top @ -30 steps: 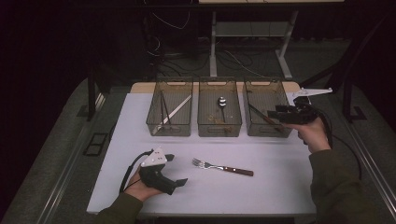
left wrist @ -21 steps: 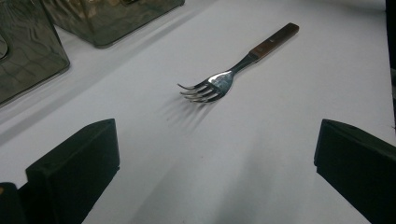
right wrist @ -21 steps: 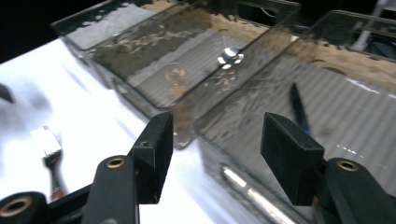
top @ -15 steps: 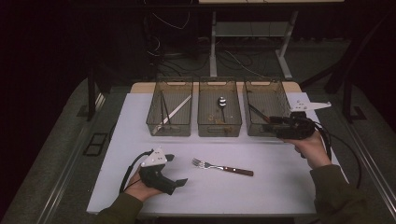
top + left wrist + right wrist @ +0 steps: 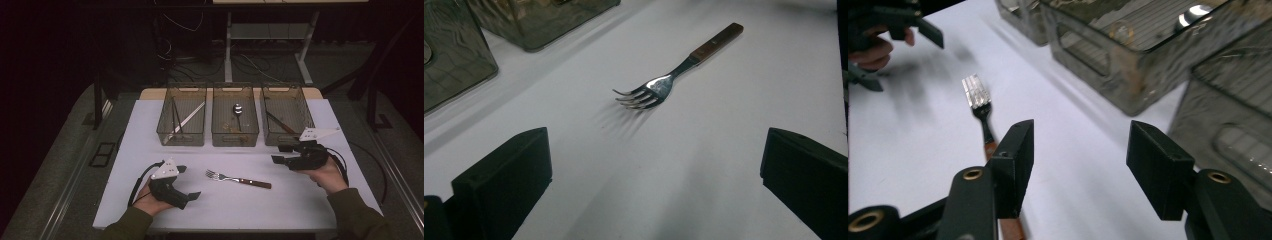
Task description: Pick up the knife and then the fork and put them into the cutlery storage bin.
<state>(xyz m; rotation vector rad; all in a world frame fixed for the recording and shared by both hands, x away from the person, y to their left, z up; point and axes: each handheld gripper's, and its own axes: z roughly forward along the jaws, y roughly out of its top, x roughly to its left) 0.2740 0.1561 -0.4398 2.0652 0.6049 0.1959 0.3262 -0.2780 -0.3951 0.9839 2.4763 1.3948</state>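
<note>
The right claw (image 5: 278, 154) has come down from the bins (image 5: 287, 114) toward the fork (image 5: 238, 179), half open and empty; its own view shows blurred tines.

The left claw (image 5: 190, 182) gapes wide.

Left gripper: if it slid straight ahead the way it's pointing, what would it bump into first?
Probably the silver fork with the brown wooden handle. It lies on the white table ahead of the open left gripper, prongs toward it, though slightly off-centre, so it might just slip past.

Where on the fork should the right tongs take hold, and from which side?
Probably the brown handle of the fork, which lies flat pointing toward the right tongs. Come from above, jaws straddling its width; they stand open and empty.
</note>
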